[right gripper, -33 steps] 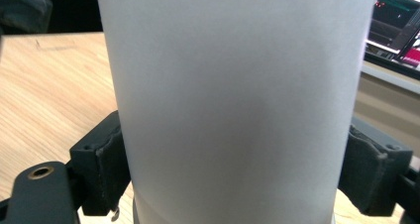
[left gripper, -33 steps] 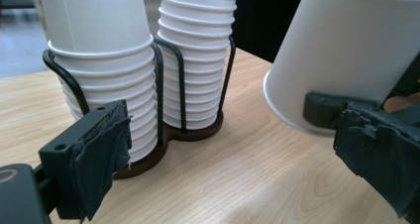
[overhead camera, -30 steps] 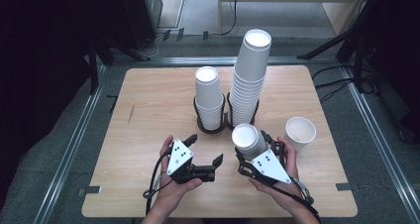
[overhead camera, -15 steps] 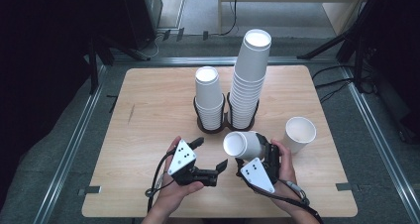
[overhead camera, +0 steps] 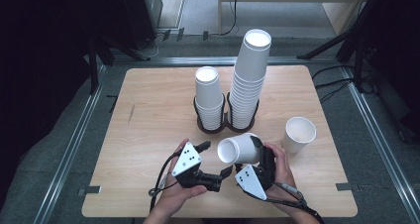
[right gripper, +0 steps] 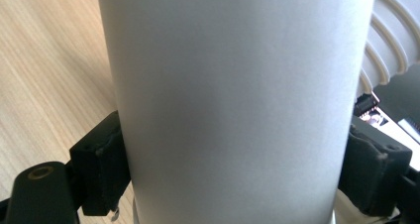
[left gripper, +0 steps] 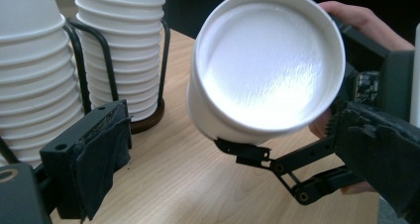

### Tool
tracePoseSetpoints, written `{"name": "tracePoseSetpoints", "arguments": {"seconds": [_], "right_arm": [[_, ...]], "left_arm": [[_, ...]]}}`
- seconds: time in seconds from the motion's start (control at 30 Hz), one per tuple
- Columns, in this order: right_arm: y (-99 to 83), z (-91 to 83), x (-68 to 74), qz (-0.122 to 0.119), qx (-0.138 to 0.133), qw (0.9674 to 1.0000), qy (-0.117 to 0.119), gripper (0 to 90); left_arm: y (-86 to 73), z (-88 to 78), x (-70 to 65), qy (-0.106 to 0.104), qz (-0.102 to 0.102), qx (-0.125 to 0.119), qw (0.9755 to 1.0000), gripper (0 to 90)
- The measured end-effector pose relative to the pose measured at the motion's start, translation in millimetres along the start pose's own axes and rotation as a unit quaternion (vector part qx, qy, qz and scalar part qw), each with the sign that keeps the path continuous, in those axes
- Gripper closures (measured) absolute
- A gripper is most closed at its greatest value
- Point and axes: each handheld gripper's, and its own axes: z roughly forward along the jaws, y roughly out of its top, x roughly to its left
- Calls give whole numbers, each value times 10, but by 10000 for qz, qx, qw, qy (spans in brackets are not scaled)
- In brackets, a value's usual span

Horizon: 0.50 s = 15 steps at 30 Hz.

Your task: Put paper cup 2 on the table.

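The held cup (overhead camera: 239, 149) lay tipped on its side above the near middle of the table (overhead camera: 148, 110), its open mouth facing the left gripper (overhead camera: 216, 163). Half a second earlier it had been more upright; one second earlier its mouth pointed up. The right gripper (overhead camera: 261, 153) was clamped across the cup's wall, one pad on each side. The left gripper's jaws stood apart, holding nothing, just beside the cup's rim. This rotation probably presented the cup to the left gripper for a handover or regrasp. Behind stood the short stack (overhead camera: 208, 99) and the tall stack (overhead camera: 249, 79) in a wire holder (overhead camera: 199, 125). A loose cup (overhead camera: 298, 134) stood upright to the right.
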Motion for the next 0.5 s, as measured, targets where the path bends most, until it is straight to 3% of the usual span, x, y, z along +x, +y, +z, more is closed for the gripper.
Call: {"name": "tracePoseSetpoints", "arguments": {"seconds": [0.5], "right_arm": [[16, -27, 74, -363, -173, 9990, 205, 138]], "left_arm": [[-3, 16, -29, -143, -15, 52, 9999, 30]]}}
